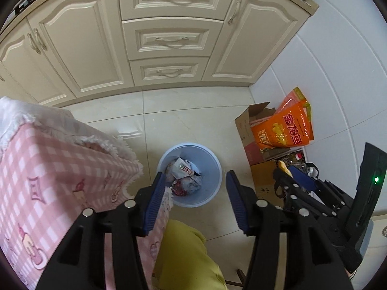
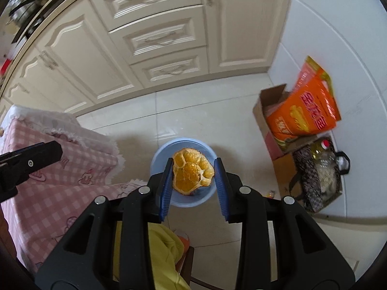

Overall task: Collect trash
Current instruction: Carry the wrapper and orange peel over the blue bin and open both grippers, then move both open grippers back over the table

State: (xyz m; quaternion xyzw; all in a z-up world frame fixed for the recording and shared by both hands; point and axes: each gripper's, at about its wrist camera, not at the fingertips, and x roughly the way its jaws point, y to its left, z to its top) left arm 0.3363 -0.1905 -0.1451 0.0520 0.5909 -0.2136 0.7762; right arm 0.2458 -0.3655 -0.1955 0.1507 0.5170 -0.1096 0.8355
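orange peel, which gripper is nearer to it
Right. The right gripper holds the orange peel between its pads; the left gripper stands open and empty beside it.

Orange peel (image 2: 192, 172) above blue bin (image 2: 159, 154) of crumpled wrappers (image 1: 185, 176)

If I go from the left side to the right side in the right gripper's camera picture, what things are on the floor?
Pink checked tablecloth → blue trash bin with the orange peel held over it → cardboard box with the orange bag → patterned bag with bottles.
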